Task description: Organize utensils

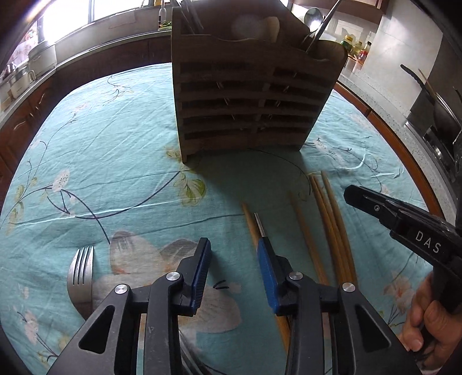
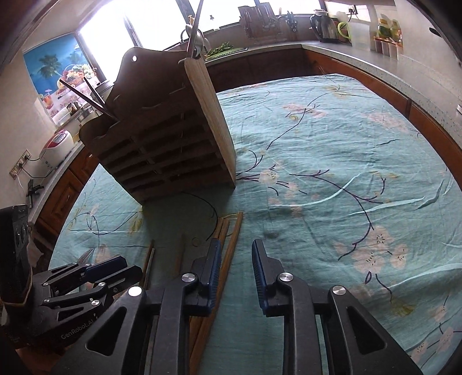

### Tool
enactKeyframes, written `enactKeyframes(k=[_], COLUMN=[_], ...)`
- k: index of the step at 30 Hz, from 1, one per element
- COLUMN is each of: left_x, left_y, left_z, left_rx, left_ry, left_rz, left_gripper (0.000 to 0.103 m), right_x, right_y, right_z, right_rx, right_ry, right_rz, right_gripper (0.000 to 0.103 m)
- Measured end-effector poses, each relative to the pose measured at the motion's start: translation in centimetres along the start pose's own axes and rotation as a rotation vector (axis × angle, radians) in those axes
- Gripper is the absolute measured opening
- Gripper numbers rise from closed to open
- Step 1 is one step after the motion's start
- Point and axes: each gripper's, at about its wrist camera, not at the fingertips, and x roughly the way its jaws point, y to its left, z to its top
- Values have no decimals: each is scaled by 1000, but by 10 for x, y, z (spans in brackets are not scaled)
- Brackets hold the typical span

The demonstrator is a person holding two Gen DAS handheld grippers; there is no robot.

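Observation:
A wooden slatted utensil holder (image 1: 251,95) stands on the teal floral tablecloth (image 1: 115,144), with a spoon (image 1: 313,17) and dark chopsticks sticking out; it also shows in the right wrist view (image 2: 170,144). Several wooden chopsticks (image 1: 332,219) lie in front of it, also seen in the right wrist view (image 2: 228,245). A thin metal utensil (image 1: 260,228) lies by my left gripper's right finger. A fork (image 1: 82,268) lies at lower left. My left gripper (image 1: 234,253) is open and empty above the cloth. My right gripper (image 2: 235,259) is open and empty over the chopsticks.
Kitchen counters ring the table: a rice cooker (image 2: 56,147) at left, a kettle (image 2: 323,27) and jars at the back, a pan on a stove (image 1: 439,115) at right. The cloth (image 2: 346,173) stretches to the right of the holder.

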Motion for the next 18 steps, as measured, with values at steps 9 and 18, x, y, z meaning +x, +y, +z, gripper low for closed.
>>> enactKeyframes(k=[9,18], left_x=[3,-1], left_y=[-5,7], left_z=[-3,3], left_rx=[72,-33], left_ry=[19,29], left_rz=[39,-90], left_gripper=[28,24], right_x=[17,25], right_y=[13,20], right_z=[-2,1], right_rx=[-97,-193], right_ry=[41,60], right_rz=[-68,-98], right_gripper=[21,15])
